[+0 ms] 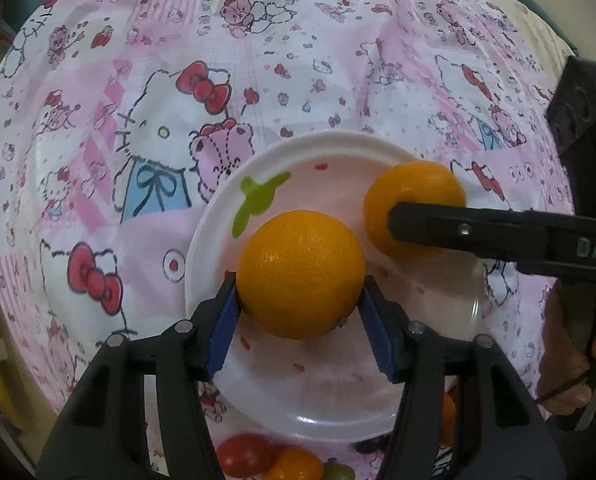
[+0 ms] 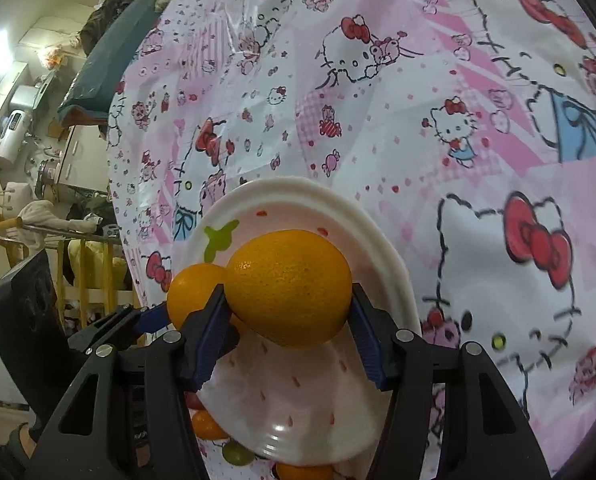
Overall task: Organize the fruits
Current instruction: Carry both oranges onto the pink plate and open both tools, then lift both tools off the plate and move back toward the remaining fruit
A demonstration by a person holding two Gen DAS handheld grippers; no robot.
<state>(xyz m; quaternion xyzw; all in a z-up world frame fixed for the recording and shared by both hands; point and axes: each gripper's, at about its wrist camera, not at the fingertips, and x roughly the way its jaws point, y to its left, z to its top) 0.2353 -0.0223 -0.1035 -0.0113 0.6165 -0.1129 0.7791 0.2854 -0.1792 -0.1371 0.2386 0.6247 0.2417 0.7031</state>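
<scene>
A white strawberry-shaped plate (image 1: 322,408) (image 2: 382,240) lies on a pink Hello Kitty tablecloth. My left gripper (image 1: 300,304) is shut on an orange (image 1: 300,274) and holds it over the plate. My right gripper (image 2: 286,304) is shut on a second orange (image 2: 290,286), also over the plate. In the left wrist view the right gripper's finger (image 1: 458,232) crosses that second orange (image 1: 414,184). In the right wrist view the left gripper's orange (image 2: 192,294) shows behind my left finger.
Small fruits lie off the plate's near edge: a red tomato (image 1: 244,454), a small orange (image 1: 294,464) (image 2: 206,426) and a green grape (image 1: 338,472) (image 2: 236,454). The table's far-left edge (image 2: 110,92) borders room clutter. A hand (image 1: 570,364) holds the right gripper.
</scene>
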